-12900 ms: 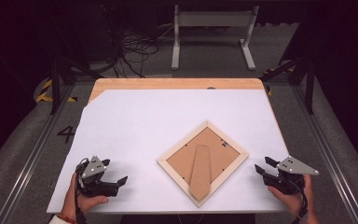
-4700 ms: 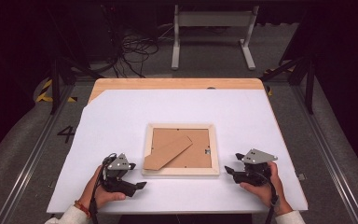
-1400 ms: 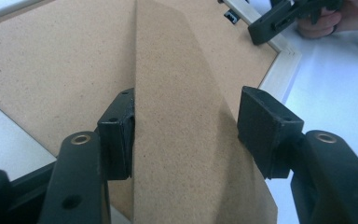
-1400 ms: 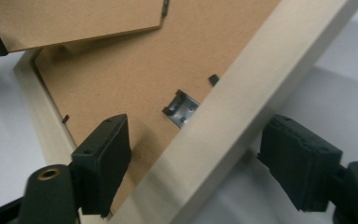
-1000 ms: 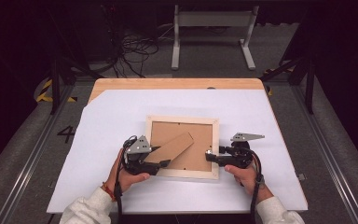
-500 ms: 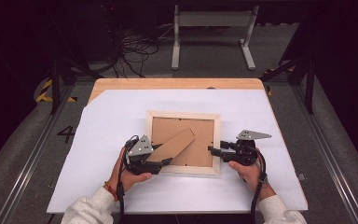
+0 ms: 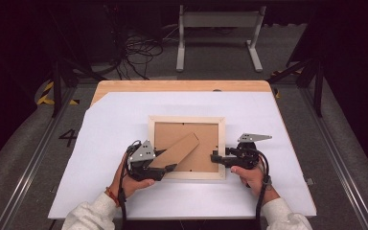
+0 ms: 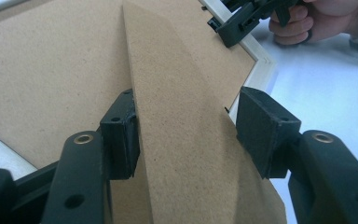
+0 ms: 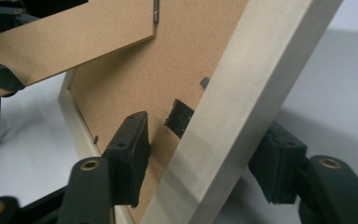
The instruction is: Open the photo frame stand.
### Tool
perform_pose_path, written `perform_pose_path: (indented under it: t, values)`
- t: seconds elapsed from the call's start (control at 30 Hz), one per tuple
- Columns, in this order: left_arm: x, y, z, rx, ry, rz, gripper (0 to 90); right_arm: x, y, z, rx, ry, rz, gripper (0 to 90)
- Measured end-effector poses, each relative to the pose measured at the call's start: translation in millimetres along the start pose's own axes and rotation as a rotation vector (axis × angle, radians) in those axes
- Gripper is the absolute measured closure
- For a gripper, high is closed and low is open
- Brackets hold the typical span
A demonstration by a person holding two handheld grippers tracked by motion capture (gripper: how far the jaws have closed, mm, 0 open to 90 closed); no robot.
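At centre frame lies a picture frame [image 7: 187,147], back up — the left gripper [image 7: 165,167] straddles its easel stand [image 7: 175,151], jaws apart, probably to swing it; the right gripper [image 7: 214,158] brackets the frame's side rail [image 9: 242,112], unclosed, likely steadying.

frame's [image 7: 187,146] lower left corner hidden under left claw [image 7: 165,167]; forearms cut off.

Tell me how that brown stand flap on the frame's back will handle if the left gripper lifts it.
The stand flap looks like thin fibreboard: probably stiff and light. It seems joined to the picture frame at one end, so it likely swings rather than lifts free.
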State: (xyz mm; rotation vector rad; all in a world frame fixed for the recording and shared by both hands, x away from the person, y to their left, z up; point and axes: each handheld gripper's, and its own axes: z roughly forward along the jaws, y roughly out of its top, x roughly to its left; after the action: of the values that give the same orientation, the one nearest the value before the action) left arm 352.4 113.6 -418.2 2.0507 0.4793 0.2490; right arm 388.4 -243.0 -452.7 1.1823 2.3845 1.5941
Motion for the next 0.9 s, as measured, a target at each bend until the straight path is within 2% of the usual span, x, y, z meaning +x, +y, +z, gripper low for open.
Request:
perform_pose_path:
  t: [0.1,0.13,0.17,0.23,0.43,0.57,0.63,0.73,0.9]
  values:
    - [-2.3,3.0,0.0,-0.001,0.014,0.014,45.4,2.6,1.7,-4.2,-0.023,-0.014,-0.022,47.5]
    - [-2.4,4.0,-0.2,-0.006,0.027,0.008,46.2,3.0,2.1,-5.5,-0.031,-0.016,-0.029,48.8]
    - [-0.4,4.3,-1.0,-0.021,0.016,-0.007,52.4,4.0,3.1,-7.5,-0.040,-0.024,-0.045,50.2]
    - [0.7,5.3,-2.1,-0.026,0.019,-0.004,57.9,6.5,5.0,-10.9,-0.056,-0.031,-0.072,52.8]
    - [-0.6,5.4,-1.8,-0.014,0.015,0.002,62.9,17.0,7.5,-14.4,-0.073,-0.082,-0.153,52.9]
    - [-1.5,4.7,-2.1,-0.012,0.000,0.009,66.9,20.9,7.7,-16.0,-0.075,-0.096,-0.190,52.8]
    - [-1.9,4.4,-3.5,-0.008,-0.020,0.012,68.2,24.4,6.3,-17.2,-0.083,-0.107,-0.225,52.5]
    - [-2.8,3.8,-4.7,-0.005,-0.031,0.015,68.9,25.1,5.5,-17.5,-0.087,-0.105,-0.228,52.5]
    - [-4.7,2.2,-6.8,0.006,-0.041,0.030,71.2,29.4,2.2,-9.8,-0.030,-0.102,-0.264,48.2]
